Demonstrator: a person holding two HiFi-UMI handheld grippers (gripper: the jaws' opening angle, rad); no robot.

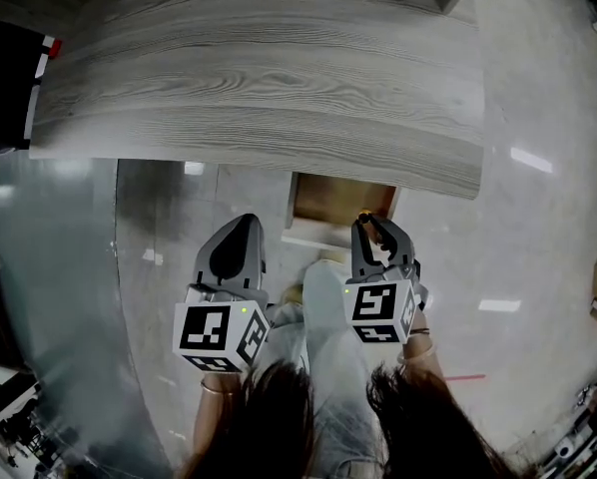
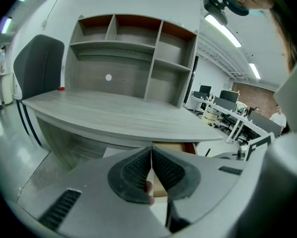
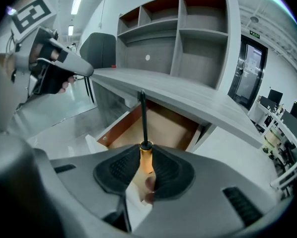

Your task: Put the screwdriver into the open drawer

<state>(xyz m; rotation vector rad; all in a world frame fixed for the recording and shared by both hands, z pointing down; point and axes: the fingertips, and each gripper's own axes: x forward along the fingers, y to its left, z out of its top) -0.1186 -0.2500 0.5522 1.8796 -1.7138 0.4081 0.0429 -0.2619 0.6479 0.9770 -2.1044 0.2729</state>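
My right gripper is shut on the screwdriver. Its orange handle sits between the pads and its black shaft points forward over the open drawer. In the head view the right gripper hangs at the front edge of the wooden drawer, which sticks out from under the grey desk. My left gripper is beside it to the left, shut on nothing. In its own view the left gripper has its pads pressed together, with the drawer just beyond.
A shelf unit stands on the back of the desk. A dark chair is at the desk's left end. The person's legs and hair fill the lower head view. Office desks stand far to the right.
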